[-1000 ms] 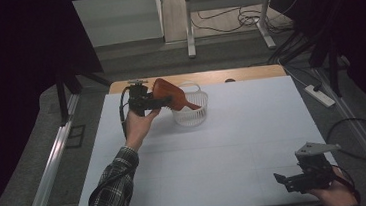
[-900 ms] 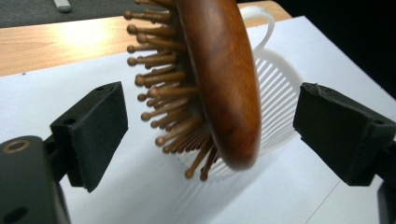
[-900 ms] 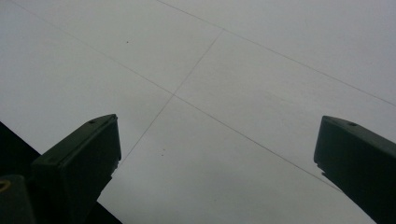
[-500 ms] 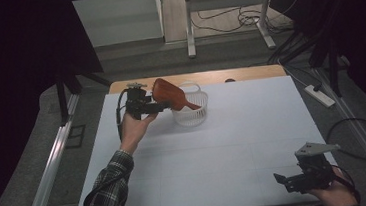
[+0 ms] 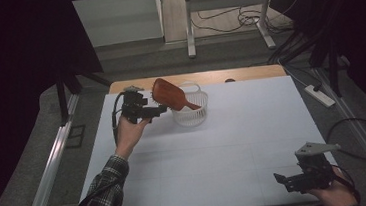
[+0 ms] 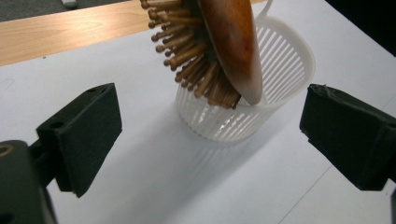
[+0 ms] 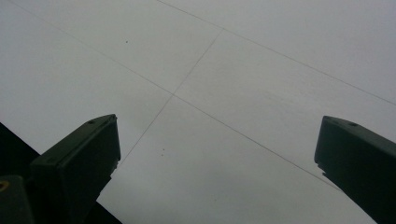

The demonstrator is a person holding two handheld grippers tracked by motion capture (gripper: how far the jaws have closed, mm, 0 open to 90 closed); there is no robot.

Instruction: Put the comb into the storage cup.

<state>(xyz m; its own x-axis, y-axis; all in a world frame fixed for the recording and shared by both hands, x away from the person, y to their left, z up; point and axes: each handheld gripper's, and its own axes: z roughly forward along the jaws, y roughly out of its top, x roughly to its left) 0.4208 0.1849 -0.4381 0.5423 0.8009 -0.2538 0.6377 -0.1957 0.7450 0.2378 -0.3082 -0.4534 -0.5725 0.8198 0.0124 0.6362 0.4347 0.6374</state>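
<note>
A brown wooden hairbrush (image 5: 170,95) stands tilted in a white slatted basket (image 5: 192,114) at the far left of the white table, handle down inside, bristled head sticking out up and to the left. My left gripper (image 5: 157,110) hovers just left of the brush head, open; its jaws have just been opening and nothing is between them. In the left gripper view the brush (image 6: 229,42) and the basket (image 6: 280,79) lie beyond the spread jaws of the gripper (image 6: 210,112). My right gripper (image 5: 284,182) rests open at the near right corner, over bare table (image 7: 215,126).
The white table top (image 5: 253,127) has a wooden strip (image 5: 238,73) along its far edge. A power strip (image 5: 321,96) and cables lie on the floor at the right. A metal rail (image 5: 46,170) runs along the left side.
The left gripper has let go of the brush head and drawn back a little to the left. The brush stays leaning in the basket. The right gripper has not moved.
</note>
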